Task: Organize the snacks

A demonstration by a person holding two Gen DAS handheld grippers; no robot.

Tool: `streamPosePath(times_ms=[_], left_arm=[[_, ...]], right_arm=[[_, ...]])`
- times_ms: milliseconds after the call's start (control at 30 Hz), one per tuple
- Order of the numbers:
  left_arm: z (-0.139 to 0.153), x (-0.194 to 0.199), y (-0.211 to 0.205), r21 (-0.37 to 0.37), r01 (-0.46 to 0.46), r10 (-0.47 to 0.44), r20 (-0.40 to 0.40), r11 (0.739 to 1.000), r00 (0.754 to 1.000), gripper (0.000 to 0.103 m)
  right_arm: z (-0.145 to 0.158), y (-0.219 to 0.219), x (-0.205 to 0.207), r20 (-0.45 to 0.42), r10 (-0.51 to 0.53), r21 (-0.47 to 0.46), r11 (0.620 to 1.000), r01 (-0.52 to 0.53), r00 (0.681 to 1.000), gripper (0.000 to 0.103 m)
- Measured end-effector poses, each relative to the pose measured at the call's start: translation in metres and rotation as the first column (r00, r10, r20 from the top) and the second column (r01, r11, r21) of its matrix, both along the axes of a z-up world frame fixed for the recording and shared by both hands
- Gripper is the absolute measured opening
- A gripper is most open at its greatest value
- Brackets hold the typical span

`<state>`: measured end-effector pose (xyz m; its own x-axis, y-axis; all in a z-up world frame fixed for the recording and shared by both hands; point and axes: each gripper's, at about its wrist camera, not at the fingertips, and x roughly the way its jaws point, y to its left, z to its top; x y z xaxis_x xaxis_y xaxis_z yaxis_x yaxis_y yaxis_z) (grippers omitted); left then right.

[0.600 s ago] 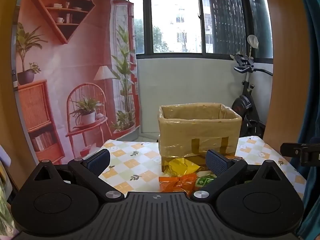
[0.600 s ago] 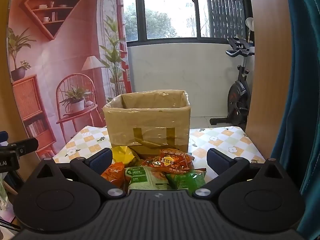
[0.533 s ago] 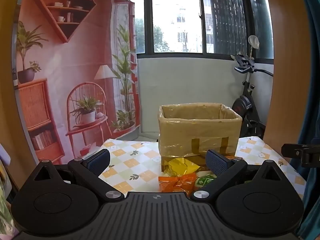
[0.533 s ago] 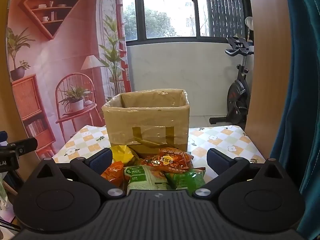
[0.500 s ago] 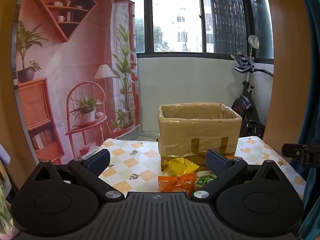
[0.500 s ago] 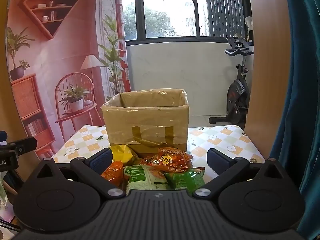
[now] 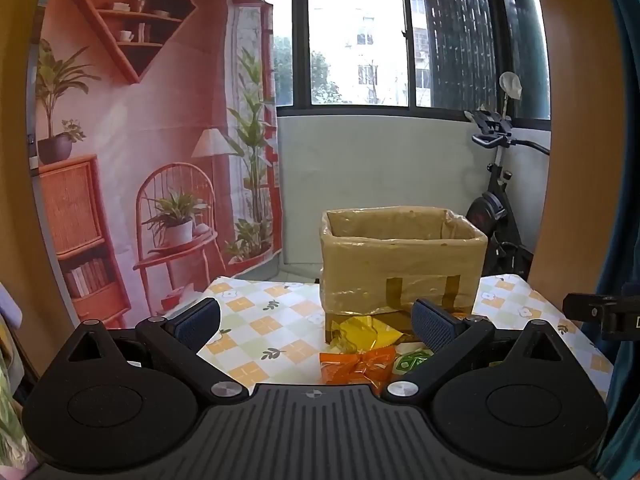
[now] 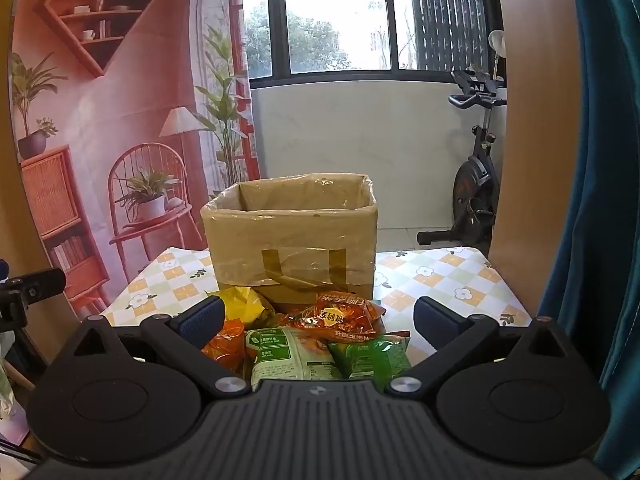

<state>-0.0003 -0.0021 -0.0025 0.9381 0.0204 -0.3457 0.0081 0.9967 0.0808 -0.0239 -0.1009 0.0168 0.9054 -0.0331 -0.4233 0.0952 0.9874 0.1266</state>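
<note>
I hold both claws back from the pile and tilted a little down, so each looks over the snacks before I choose one: my left claw (image 7: 316,320) and my right claw (image 8: 318,320) both stand spread as wide as they go, with nothing between the pads. The snacks lie in a heap on the checked table (image 8: 452,280), touching the front of the box (image 8: 292,236), which stands upright with its open top facing up, I judge ready to take them. The pale green pack (image 8: 288,356) lies flat nearest me, its long axis running from me toward the box. The dark green pack (image 8: 370,354) lies beside it, the red pack (image 8: 336,318) crosswise behind, the yellow pack (image 7: 366,330) and orange pack (image 7: 356,366) to the left.
</note>
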Motion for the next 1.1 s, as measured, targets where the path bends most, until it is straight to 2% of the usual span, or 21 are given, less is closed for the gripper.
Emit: streamPosePath(times_ms=[1100], left_arm=[[-0.0016, 0.0051, 0.0045, -0.019, 0.007, -0.008, -0.021, 1.000, 1.000, 0.103]], right_arm=[[-0.0019, -0.0016, -0.0031, 0.002, -0.005, -0.008, 1.000, 0.005, 1.000, 0.103]])
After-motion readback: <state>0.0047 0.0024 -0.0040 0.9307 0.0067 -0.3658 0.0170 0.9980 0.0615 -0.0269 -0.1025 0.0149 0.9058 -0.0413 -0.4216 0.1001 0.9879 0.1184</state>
